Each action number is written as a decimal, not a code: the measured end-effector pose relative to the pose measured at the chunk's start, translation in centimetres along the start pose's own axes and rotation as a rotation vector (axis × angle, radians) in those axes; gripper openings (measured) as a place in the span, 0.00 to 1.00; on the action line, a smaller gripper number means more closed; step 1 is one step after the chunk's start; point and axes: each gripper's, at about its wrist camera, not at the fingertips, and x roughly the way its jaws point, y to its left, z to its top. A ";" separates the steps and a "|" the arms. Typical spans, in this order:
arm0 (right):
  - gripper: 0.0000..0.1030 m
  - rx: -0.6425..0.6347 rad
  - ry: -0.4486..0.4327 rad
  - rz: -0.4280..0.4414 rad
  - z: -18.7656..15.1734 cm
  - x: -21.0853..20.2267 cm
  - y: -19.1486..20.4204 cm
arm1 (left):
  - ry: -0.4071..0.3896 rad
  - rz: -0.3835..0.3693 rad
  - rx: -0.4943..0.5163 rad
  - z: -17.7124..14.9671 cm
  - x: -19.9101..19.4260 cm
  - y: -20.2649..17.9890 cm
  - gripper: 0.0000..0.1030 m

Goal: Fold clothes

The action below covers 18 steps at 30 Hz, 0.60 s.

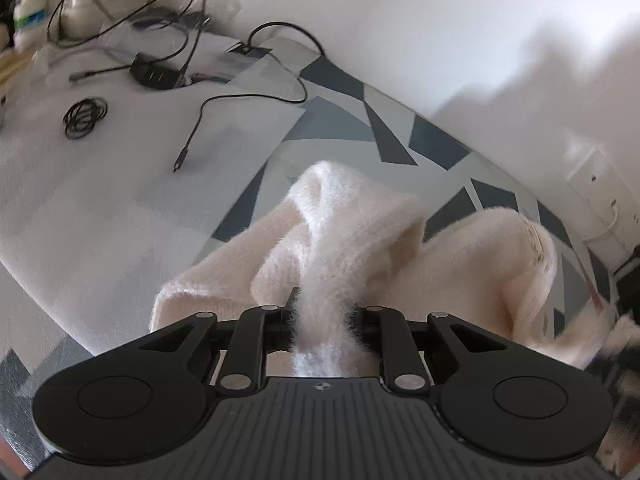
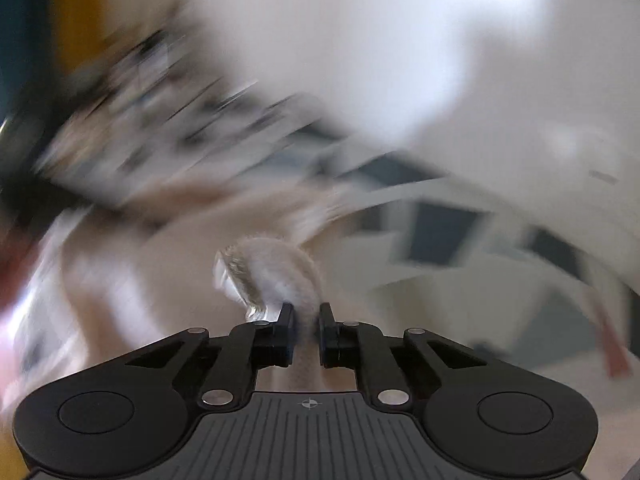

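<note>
Cream fuzzy sweater (image 1: pixel 340 232) hangs bunched above the patterned table (image 1: pixel 436 140) near its far edge, pinched by the closed left hand-held gripper (image 1: pixel 324 312) and right hand-held gripper (image 2: pixel 307 312); folding looks barely begun, no neat fold visible.

White wall (image 1: pixel 420 20) behind a cable-strewn table (image 1: pixel 100 184).

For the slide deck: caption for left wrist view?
Left gripper shut on fluffy cream knit sweater above grey geometric-patterned table.
</note>
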 end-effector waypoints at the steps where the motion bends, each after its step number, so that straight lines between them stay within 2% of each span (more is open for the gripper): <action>1: 0.09 0.077 -0.039 -0.074 0.5 -0.2 -1.8 | 0.001 -0.003 0.005 0.0 0.0 -0.1 0.18; 3: 0.09 0.237 -0.094 -0.223 1.2 -0.2 -6.0 | 0.007 -0.008 0.013 -0.1 0.1 -0.2 0.18; 6: 0.09 0.366 -0.099 -0.353 1.0 0.4 -10.6 | 0.020 -0.044 0.017 -0.1 0.4 -0.4 0.18; 9: 0.09 0.359 -0.037 -0.452 0.0 1.9 -12.1 | 0.044 -0.094 0.051 -0.1 0.8 -1.4 0.21; 13: 0.09 0.383 0.089 -0.536 -2.0 4.5 -13.0 | 0.079 -0.114 0.127 -0.4 1.5 -3.4 0.27; 16: 0.10 0.328 0.104 -0.576 -2.7 5.1 -12.2 | 0.110 -0.142 0.124 -0.5 1.8 -3.8 0.34; 17: 0.12 0.303 0.107 -0.588 -2.7 5.1 -11.7 | 0.119 -0.152 0.113 -0.5 1.9 -3.7 0.34; 18: 0.21 0.288 0.106 -0.600 -2.7 5.0 -11.3 | 0.128 -0.162 0.101 -0.5 2.0 -3.5 0.35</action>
